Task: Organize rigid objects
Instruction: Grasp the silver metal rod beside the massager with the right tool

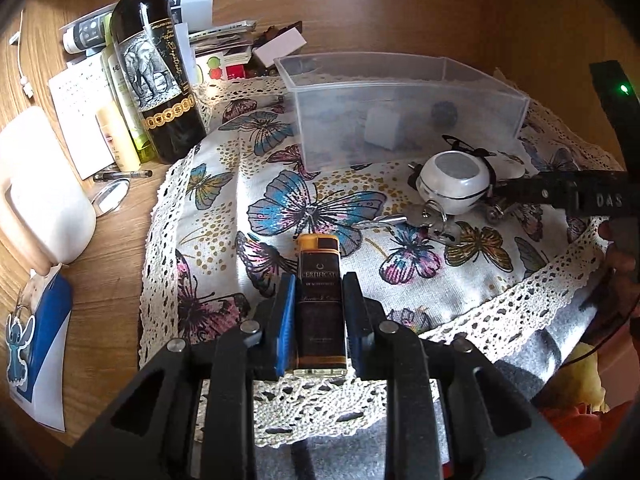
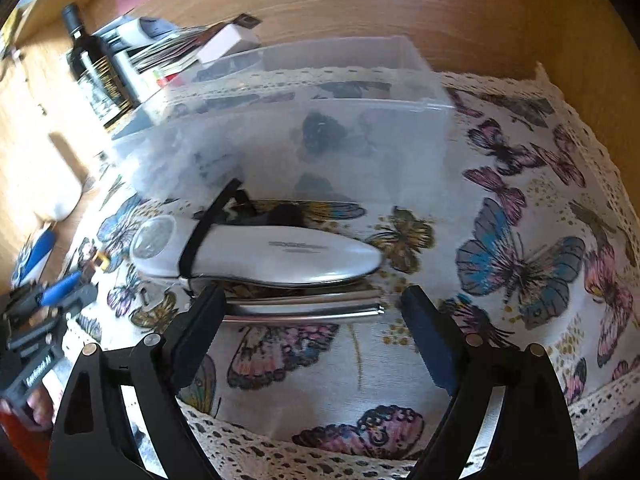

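Left tool [image 1: 318, 312] pinching the lighter [image 1: 320, 304] by its two long sides, blue pads pressed flat against the dark label, long axis running straight out along the fingers and pointing toward the clear plastic bin [image 1: 400, 108]. Bin dead ahead of the lighter, across a stretch of butterfly cloth [image 1: 280, 200], with a white cube and a dark round thing already inside (seen only dimly through the wall). Right tool [image 2: 316, 328] spread wide, nothing gripped, its fingers to either side of the white handheld gadget [image 2: 256, 252] lying crosswise just in front of the bin [image 2: 300, 128], long axis across the fingers rather than along them. Keys [image 1: 432, 220] beside the gadget [image 1: 454, 182], on the near side away from the bin. Probably the left tool's carry next: forward and up over the bin's near wall.
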Motion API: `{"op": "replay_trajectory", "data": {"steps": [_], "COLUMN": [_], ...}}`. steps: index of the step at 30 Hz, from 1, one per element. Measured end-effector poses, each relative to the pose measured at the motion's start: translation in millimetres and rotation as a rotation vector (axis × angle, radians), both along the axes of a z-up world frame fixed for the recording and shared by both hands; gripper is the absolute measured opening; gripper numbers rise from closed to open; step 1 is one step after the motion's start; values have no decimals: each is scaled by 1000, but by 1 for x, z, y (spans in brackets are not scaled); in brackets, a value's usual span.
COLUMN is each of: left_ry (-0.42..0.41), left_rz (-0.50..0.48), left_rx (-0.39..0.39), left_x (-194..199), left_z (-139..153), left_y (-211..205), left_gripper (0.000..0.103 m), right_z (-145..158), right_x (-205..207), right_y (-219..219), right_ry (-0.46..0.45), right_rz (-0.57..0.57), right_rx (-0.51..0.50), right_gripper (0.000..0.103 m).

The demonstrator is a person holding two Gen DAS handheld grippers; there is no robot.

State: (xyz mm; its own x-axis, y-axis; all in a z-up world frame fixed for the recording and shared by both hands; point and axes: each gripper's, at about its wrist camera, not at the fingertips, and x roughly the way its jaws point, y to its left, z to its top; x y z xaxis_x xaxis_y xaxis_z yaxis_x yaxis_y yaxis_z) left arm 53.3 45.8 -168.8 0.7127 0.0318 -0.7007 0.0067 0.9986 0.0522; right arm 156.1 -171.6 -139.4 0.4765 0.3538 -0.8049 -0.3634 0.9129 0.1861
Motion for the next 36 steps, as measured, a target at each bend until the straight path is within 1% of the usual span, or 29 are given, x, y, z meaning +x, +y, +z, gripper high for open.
{"op": "replay_trajectory", "data": {"steps": [2, 4, 6, 8, 10, 12, 13, 14, 16, 17, 18, 19, 21, 22, 27, 29, 31, 32, 33, 34, 36], "left_ry": [-8, -15, -22, -28, -34, -42, -46, -51, -58, -60, -62, -64, -69, -72, -80, -82, -86, -89, -92, -95, -97], "left_rz": [-6, -12, -18, -17, -16, -14, -13, -14, -18, -20, -22, -26, -32, -37, -49, -49, -48, -47, -46, -44, -42], "left_rx": [5, 3, 7, 9, 6, 9, 11, 13, 13, 13, 12, 9, 4, 1, -5, -8, -11, -10, -9, -9, -14], "left_x": [0, 0, -1, -2, -3, -4, -5, -5, -6, -6, -6, -6, -6, -6, -6, -7, -9, -11, -12, -13, -13], "left_z": [-1, -1, -2, -1, 1, 4, 5, 6, 8, 9, 9, 10, 11, 12, 14, 15, 15, 16, 17, 17, 18], "left_y": [-2, -4, -4, -4, -3, -2, -1, -1, -2, -2, -2, -3, -4, -5, -8, -8, -8, -7, -7, -6, -5], "left_gripper": [23, 23, 23, 23, 23, 23, 23, 23, 23, 23, 23, 23, 23, 23, 23, 23, 23, 23, 23, 23, 23], "right_z": [1, -1, -4, -6, -6, -3, -2, -1, 3, 4, 6, 9, 13, 14, 6, 3, 2, 2, 1, 2, 2], "right_x": [2, 3, 2, -2, -5, -9, -10, -11, -13, -14, -16, -17, -21, -23, -32, -32, -32, -32, -32, -33, -33], "right_y": [3, 13, 25, 33, 35, 30, 26, 22, 11, 5, -4, -13, -21, -22, 3, 11, 18, 19, 20, 20, 15], "right_ry": [6, 6, -25, -54, -73, -80, -81, -81, -79, -74, -57, -33, -11, -7, 9, -4, -31, -42, -57, -70, -74], "right_rz": [-34, -54, -53, -45, -33, -19, -17, -16, -34, -50, -72, -91, -126, -128, -87, -92, -99, -102, -101, -96, -73], "right_rx": [3, 2, -56, -115, -144, -147, -148, -152, -159, -152, -128, -82, -21, -9, -7, -24, -55, -69, -90, -104, -106], "right_gripper": [88, 91, 91, 88, 81, 66, 62, 56, 56, 59, 59, 59, 59, 59, 60, 62, 58, 53, 45, 42, 30]}}
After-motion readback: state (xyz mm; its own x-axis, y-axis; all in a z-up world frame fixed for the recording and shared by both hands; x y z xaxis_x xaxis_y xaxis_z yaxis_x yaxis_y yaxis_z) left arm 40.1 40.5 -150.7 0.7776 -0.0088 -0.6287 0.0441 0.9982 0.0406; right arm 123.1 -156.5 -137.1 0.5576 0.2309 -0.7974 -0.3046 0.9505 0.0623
